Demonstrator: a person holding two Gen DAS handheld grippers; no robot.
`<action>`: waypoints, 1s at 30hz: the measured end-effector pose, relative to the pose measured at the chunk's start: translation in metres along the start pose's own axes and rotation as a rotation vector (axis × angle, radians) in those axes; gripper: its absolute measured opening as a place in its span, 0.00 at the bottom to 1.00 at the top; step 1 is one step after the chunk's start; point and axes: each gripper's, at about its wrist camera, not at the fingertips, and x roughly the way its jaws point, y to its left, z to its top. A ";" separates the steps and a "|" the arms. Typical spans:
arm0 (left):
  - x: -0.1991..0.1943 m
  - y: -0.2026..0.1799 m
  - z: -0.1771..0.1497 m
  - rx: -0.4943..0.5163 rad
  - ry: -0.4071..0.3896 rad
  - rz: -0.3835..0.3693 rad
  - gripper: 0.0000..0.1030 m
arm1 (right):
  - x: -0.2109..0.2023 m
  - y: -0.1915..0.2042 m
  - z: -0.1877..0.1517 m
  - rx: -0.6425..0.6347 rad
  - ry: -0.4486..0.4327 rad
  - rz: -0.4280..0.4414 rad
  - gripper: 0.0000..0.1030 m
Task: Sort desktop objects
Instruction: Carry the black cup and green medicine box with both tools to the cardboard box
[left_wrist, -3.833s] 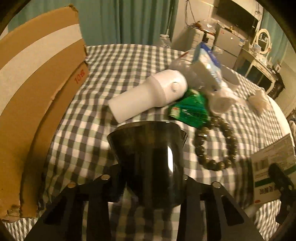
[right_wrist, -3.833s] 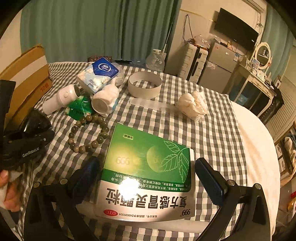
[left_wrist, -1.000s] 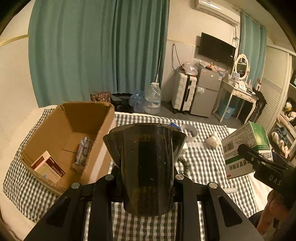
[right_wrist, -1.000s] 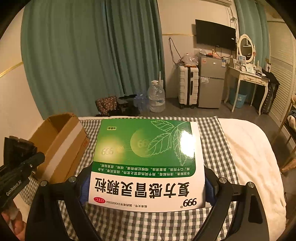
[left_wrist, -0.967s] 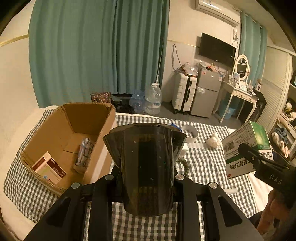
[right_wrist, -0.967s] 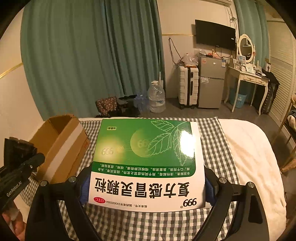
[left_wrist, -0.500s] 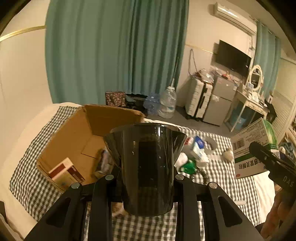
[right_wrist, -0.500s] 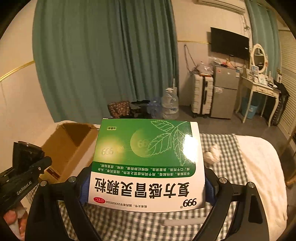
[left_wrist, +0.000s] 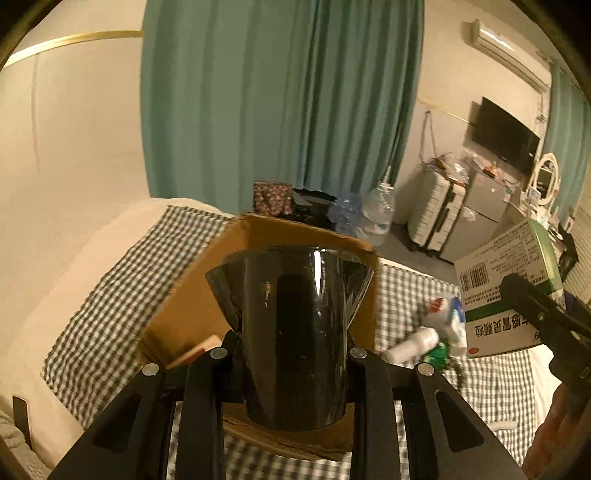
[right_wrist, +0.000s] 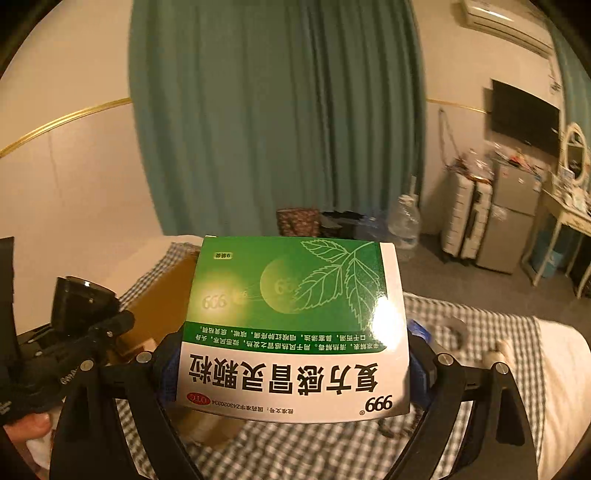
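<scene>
Cardboard box (left_wrist: 192, 314) sits open near the left edge of the checked desk (left_wrist: 491, 384). Above it, the left hand-held gripper (left_wrist: 291, 354) pinches a dark tinted cup (left_wrist: 291, 332). Alongside, the right hand-held gripper (right_wrist: 291, 373), jaws spread wide, clamps a green medicine carton (right_wrist: 295, 325). Small clutter (left_wrist: 432, 336) lies blurred mid-desk.

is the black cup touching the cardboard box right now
Cannot tell. In the left wrist view the black cup, gripped by the left claw, overlaps the cardboard box, hiding any gap; the right wrist view doesn't settle it.
</scene>
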 end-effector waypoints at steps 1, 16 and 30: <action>0.003 0.006 0.000 -0.004 0.003 0.006 0.27 | 0.005 0.007 0.002 -0.011 -0.001 0.014 0.89; 0.048 0.048 -0.009 -0.025 0.080 0.031 0.27 | 0.085 0.068 0.005 -0.080 0.040 0.110 0.89; 0.094 0.060 -0.018 -0.028 0.161 0.038 0.27 | 0.147 0.090 -0.002 -0.107 0.140 0.136 0.89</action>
